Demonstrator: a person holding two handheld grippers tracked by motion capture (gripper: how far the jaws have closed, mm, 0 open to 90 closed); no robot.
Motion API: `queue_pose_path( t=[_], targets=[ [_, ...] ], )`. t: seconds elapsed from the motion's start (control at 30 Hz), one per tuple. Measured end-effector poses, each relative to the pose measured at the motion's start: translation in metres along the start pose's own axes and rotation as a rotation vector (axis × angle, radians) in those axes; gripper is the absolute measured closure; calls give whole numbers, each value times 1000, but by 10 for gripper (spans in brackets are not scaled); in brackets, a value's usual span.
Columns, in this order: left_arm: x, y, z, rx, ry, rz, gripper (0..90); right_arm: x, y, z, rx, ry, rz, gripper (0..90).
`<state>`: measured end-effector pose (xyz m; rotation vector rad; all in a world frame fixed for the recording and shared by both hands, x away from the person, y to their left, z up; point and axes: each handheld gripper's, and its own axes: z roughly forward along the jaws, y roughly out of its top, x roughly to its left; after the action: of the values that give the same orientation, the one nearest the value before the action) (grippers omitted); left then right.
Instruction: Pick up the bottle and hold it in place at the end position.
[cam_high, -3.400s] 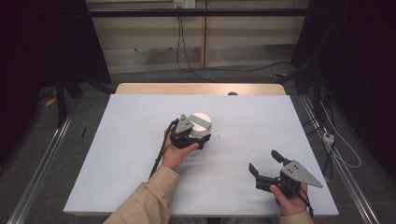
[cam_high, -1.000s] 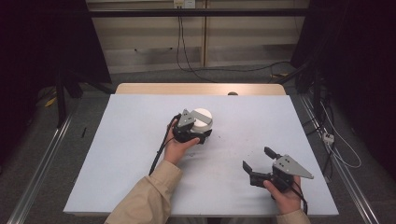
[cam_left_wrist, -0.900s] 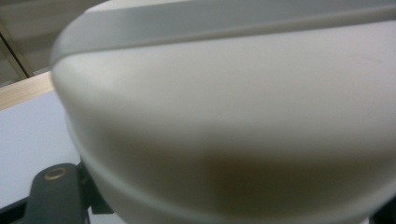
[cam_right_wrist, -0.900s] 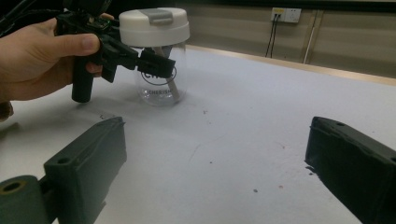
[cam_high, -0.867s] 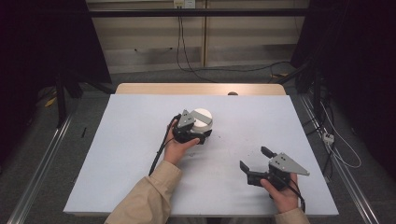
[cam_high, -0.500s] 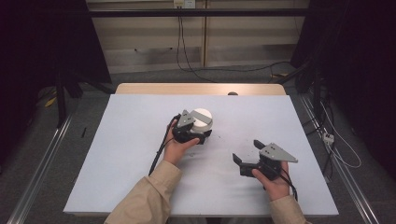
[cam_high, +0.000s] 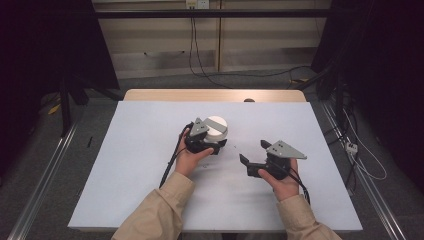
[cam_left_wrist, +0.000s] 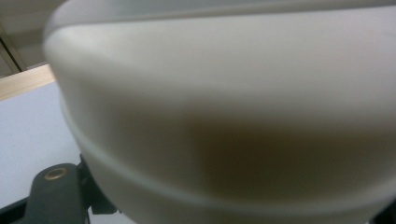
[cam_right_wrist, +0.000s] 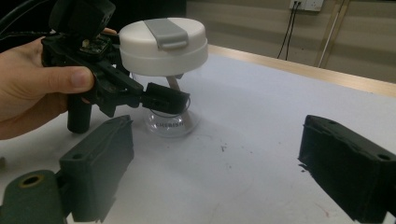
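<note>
A: Left gripper (cam_high: 209, 144) — jaws clamped narrow on the clear body of the container (cam_high: 216, 130), just under its white lid (cam_right_wrist: 163, 45). Gripper comes in from the person's side; container sits at its far tip, upright on the white table (cam_high: 125, 175).

B: Confirmed from the right gripper view. One black jaw crosses the clear glass below the lid, touching it. Base of the container rests on the table, printed lettering low on the glass, too small to read fully. Grey tab (cam_right_wrist: 166, 32) lies across the top of the lid.

A: Left gripper view: lid very close, blurred, looming directly above the jaws.

B: Right gripper (cam_high: 253, 158) — jaws wide, nothing between them. They have just been closing a little, still well apart. Bare table shows through the gap.

A: Position relative to the container?

B: In the high view, right gripper sits to the right of the container and nearer the person, near but not touching. Its jaws point toward the container; in its own view the container stands ahead, off toward the left jaw.

A: Hands?

B: Left hand (cam_high: 189, 159) wraps the left gripper's grip; right hand (cam_high: 281, 179) holds the right one. Tan sleeves (cam_high: 155, 212) on both forearms.
</note>
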<state>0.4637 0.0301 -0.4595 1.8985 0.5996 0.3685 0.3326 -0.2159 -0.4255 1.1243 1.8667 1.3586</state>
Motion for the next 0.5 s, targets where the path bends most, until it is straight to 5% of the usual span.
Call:
queue_pose_path(
  t=[0.2, 0.5],
  targets=[
    [0, 0, 1, 0, -1, -5, 184, 1, 7, 8, 9, 4, 7, 189],
    [1, -1, 2, -3, -2, -13, 184, 3, 20, 20, 38, 43, 33, 429]
  ],
)
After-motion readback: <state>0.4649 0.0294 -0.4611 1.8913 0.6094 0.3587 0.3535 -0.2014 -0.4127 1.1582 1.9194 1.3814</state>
